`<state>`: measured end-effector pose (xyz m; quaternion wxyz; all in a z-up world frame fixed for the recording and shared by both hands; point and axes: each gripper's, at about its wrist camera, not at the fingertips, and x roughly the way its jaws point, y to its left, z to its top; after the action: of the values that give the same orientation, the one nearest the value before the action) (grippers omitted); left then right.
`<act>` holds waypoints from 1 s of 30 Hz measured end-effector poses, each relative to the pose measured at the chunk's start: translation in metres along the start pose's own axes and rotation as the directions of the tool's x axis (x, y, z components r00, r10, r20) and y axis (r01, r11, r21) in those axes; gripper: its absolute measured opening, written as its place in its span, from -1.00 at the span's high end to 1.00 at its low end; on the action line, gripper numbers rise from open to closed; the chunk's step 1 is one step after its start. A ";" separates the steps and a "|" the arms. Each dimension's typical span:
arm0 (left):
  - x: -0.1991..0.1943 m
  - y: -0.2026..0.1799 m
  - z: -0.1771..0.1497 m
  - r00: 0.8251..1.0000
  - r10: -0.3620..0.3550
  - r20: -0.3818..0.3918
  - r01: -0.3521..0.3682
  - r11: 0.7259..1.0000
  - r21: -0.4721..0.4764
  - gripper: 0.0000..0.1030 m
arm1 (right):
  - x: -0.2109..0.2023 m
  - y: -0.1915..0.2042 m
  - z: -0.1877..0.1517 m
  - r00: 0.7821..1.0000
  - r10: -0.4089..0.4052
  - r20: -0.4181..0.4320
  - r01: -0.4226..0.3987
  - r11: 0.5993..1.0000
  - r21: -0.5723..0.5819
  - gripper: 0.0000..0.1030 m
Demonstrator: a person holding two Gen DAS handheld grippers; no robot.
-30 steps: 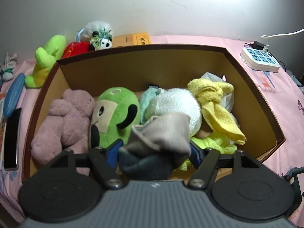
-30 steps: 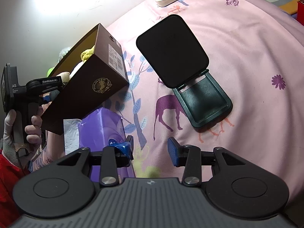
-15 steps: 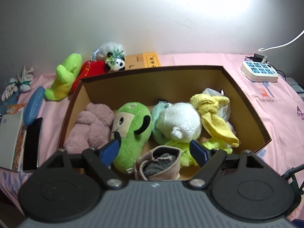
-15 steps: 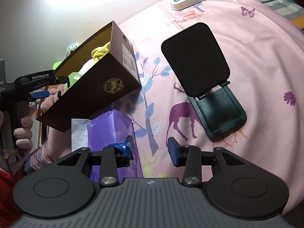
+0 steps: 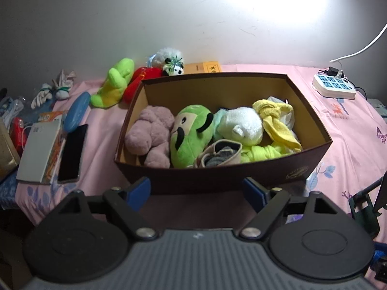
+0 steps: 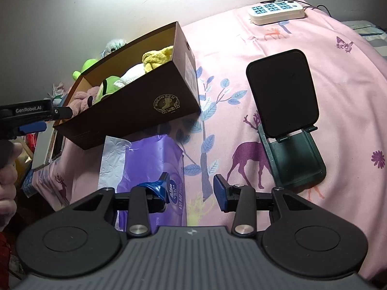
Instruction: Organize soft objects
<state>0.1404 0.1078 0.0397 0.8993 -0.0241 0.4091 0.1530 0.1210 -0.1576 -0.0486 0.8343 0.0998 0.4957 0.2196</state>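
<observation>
A brown cardboard box sits on the pink bedsheet. Inside lie a pink plush, a green plush, a white plush, a yellow cloth and a grey-beige sock bundle at the front. My left gripper is open and empty, in front of the box's near wall. My right gripper is open and empty, above a purple tissue pack. The box also shows in the right wrist view.
A green plush, red plush and panda toy lie behind the box. A phone, white box and blue case lie left. A power strip lies right. A black stand is on the sheet.
My left gripper opened and let the sock bundle drop into the box, then pulled back out of it. The right gripper drifted a little; it stays open.
</observation>
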 end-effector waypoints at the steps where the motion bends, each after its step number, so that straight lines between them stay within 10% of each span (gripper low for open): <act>1: -0.005 -0.001 -0.006 1.000 0.020 0.000 -0.020 1.000 0.001 -0.70 | 0.001 0.000 0.000 1.000 0.005 -0.001 -0.005 1.000 -0.010 0.54; 30: -0.068 -0.116 -0.119 0.971 0.086 -0.221 -0.112 0.988 -0.107 -0.89 | -0.065 -0.064 -0.025 0.995 -0.097 0.012 0.097 0.977 -0.190 0.54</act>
<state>0.0459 -0.0402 0.0011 0.8378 -0.0734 0.4951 0.2184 0.0901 -0.2456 -0.0347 0.8504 -0.0044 0.4756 0.2250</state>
